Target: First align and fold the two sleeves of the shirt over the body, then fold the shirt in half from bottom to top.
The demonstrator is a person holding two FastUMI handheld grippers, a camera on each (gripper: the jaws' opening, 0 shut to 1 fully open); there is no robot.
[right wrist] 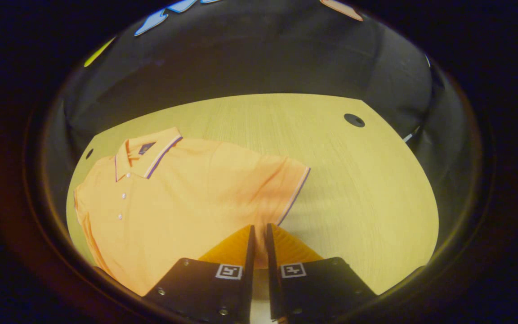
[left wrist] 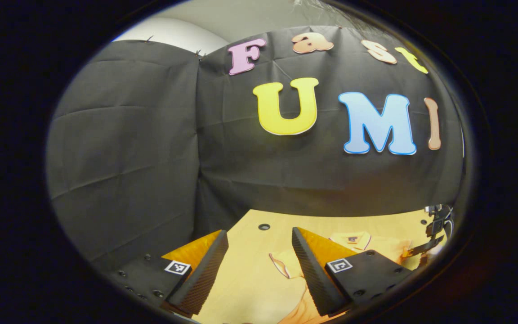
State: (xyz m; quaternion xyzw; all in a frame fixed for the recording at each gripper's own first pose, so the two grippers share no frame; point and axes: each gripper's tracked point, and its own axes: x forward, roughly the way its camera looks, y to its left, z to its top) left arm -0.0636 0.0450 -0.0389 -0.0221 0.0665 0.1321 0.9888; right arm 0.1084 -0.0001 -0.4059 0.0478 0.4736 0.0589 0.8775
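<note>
An orange polo shirt lies flat on the wooden table, collar to the far left and one short sleeve spread toward the table's middle. My right gripper has its fingers almost together, tips at that sleeve's lower corner. I cannot tell whether fabric is pinched. My left gripper stands open above the other sleeve, tilted toward the booth wall, with nothing between its fingers. The right gripper also appears at the left gripper view's far right, beside the shirt's collar.
Black cloth walls close in the table's far side and corners. Round cable holes sit in the tabletop near the back. Bare wood stretches to the right of the shirt in the right gripper view.
</note>
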